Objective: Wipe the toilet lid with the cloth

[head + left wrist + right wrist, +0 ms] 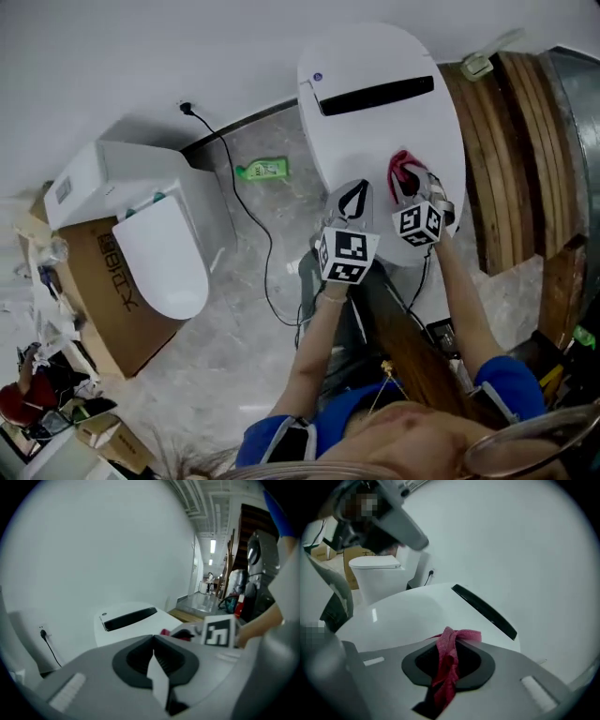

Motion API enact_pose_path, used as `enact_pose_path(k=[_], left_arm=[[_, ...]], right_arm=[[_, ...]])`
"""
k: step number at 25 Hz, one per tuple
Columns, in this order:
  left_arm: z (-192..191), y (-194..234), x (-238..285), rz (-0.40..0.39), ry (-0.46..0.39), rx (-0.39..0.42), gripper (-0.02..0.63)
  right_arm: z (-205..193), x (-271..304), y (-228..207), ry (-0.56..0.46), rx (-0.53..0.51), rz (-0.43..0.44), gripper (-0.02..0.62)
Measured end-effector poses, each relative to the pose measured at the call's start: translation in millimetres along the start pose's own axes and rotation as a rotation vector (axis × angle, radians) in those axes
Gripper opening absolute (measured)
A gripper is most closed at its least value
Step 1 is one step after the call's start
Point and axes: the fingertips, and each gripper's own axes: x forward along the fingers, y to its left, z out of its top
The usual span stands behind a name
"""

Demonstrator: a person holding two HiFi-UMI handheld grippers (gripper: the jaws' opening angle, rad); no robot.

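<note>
The right tongs (405, 180) pinch a pink cloth (401, 167) tight. The cloth is right over the white toilet lid (370, 141), near the end closest to the person. The left tongs (353, 200) are closed with nothing in them. They are just beside the right ones, over the lid's left side. On the floor lies 1 green bottle (263, 170), and a black cord (246, 211) runs past it. Another toilet (164, 258) stands well apart, next to a cardboard box (98, 281).

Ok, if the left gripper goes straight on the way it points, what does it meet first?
The left gripper would probably meet the toilet lid, short of its black strip; depth is unclear.
</note>
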Motion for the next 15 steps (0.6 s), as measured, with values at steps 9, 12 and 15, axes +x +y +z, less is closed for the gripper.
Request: enact_pose_path(k=[9, 12, 15], left_arm=[[174.9, -47.3, -232.7, 0.073, -0.085, -0.034, 0.003], [250.6, -73.5, -297.2, 0.12, -0.241, -0.006, 0.003], [301.0, -116.5, -344.4, 0.095, -0.358, 0.012, 0.003]], right_arm=[[183.3, -277.6, -115.0, -0.413, 0.33, 0.028, 0.058], [231.6, -396.8, -152.6, -0.59, 0.36, 0.008, 0.06], [262.0, -495.3, -179.4, -0.708, 0.352, -0.021, 0.06]])
